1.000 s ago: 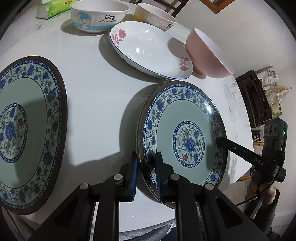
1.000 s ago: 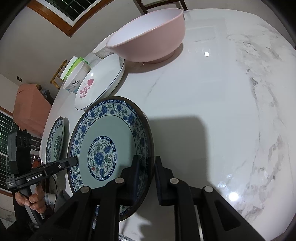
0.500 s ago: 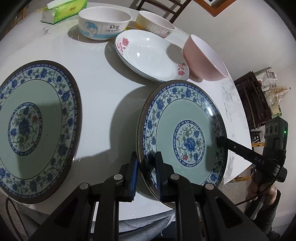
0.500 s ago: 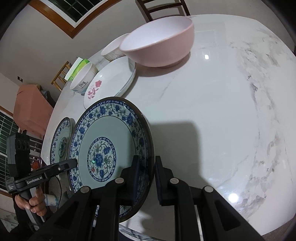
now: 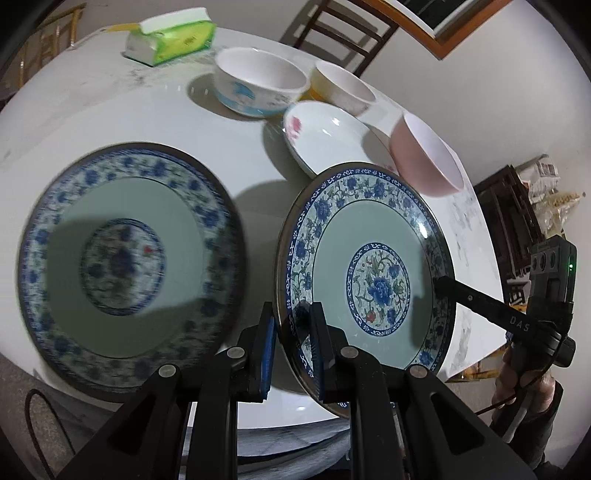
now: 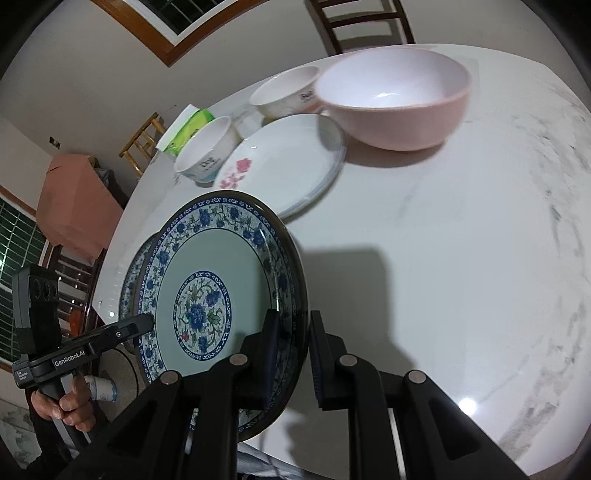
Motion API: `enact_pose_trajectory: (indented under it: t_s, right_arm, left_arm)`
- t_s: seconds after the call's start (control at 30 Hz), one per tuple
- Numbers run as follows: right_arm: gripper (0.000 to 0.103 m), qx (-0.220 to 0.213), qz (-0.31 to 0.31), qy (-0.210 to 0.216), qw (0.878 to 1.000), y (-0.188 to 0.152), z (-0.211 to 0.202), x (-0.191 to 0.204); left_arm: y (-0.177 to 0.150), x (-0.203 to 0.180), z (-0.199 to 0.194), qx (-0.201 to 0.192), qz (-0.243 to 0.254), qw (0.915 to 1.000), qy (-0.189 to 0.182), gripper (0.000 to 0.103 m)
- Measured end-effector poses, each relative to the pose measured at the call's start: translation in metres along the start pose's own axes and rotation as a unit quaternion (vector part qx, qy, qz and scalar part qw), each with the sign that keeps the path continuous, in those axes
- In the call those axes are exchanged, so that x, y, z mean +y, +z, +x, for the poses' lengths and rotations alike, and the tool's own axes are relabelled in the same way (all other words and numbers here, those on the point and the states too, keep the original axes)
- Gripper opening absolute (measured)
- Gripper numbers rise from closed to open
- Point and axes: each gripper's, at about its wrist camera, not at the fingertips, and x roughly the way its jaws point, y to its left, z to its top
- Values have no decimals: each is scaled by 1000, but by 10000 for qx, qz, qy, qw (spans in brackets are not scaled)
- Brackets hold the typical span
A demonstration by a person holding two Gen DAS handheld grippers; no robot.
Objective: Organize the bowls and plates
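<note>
Both hand-held grippers, my left [image 5: 291, 334] and right [image 6: 291, 345], pinch opposite rims of one blue floral plate [image 5: 369, 280] above the surface [image 6: 461, 240].

Probably a home dining room (marble table [image 6: 461, 258], wooden chairs [image 6: 364, 26]).

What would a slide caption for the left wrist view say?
Two handheld grippers, left and right, carry a blue floral plate above the table beside its twin.

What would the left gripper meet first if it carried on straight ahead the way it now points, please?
Probably the white floral plate beyond the lifted blue-patterned plate that the left gripper holds by its rim; the carried plate's far edge would likely arrive first, though depth is unclear.
</note>
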Motion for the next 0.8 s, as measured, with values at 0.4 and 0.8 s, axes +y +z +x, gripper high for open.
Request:
enact_pose_trajectory:
  t_s: [0.4,0.8]
  right_arm:
    - [16,245,-397,251,9986,20,40,73]
    - [16,604,-577,380,9958,26,90,134]
  left_arm:
    - [7,55,-45,-360,-266,9983,372,14]
    - [9,122,-70,-504,-696,9939,698,15]
